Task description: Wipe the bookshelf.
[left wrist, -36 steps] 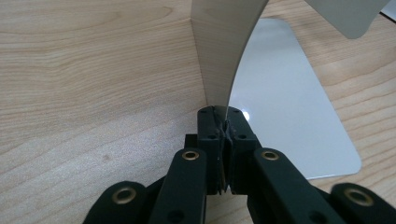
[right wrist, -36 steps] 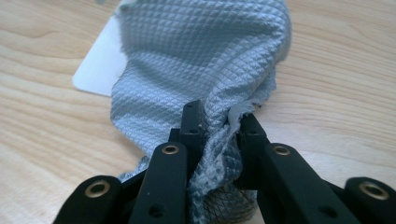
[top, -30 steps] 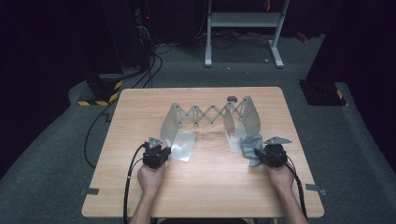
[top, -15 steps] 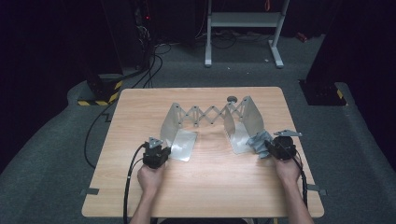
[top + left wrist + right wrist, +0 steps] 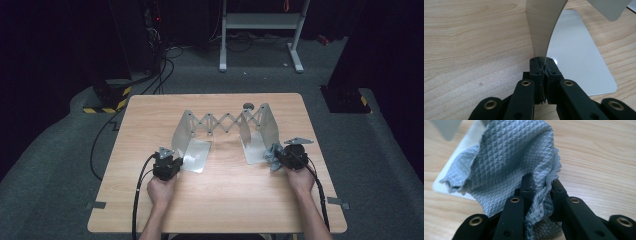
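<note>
Wooden table [image 5: 215, 200] on grey floor [image 5: 50, 165] — bearing a metal expanding rack [image 5: 225, 131], its two base plates flat on the top, and a small dark knob [image 5: 248, 106] behind.

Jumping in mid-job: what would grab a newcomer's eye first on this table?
The metal expanding rack with its scissor lattice, standing mid-table, draws the eye first. The left gripper is shut on the edge of the rack's left end plate, near its foot. The right gripper is shut on a grey waffle-textured cloth, bunched against the rack's right foot plate.
</note>
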{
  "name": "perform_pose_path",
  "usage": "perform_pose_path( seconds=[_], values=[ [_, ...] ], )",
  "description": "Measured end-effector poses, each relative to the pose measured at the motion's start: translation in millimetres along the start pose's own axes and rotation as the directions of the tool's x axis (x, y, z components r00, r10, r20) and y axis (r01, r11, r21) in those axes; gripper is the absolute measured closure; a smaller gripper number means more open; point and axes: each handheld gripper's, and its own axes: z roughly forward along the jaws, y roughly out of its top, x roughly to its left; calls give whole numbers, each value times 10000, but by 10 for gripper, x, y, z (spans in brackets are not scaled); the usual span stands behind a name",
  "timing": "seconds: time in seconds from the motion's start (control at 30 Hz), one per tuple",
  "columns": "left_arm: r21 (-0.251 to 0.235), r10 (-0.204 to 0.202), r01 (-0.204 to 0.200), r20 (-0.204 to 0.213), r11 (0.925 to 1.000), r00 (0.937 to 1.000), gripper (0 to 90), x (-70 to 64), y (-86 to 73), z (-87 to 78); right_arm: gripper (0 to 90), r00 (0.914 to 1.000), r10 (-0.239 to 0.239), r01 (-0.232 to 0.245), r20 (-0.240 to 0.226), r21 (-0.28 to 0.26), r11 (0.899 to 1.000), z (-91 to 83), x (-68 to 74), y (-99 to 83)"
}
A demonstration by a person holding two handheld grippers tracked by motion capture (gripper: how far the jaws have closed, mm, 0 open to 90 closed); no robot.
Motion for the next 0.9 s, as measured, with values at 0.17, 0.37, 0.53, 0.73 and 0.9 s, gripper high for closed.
perform_pose_path(
  seconds=[0.17,0.37,0.53,0.73,0.9],
  values=[
    [2,7,-7,14,10000,10000,863,0,0,0,776,9989,-428,426,-167,-124,9990,-59,115,-20],
    [8,11,-11,26,10000,10000,862,0,0,0,776,9986,-465,450,-240,-595,9972,-184,145,-4],
    [7,13,-13,34,10000,10000,861,-1,0,0,776,9983,-522,490,-267,-1112,9926,-316,133,69],
    [2,59,-59,18,10000,10000,859,-4,0,1,775,9980,-557,509,-293,-1447,9882,-419,120,113],
    [9,27,-27,39,10000,10000,859,-4,0,1,775,9981,-552,499,-288,-1601,9858,-471,110,121]
  ],
)
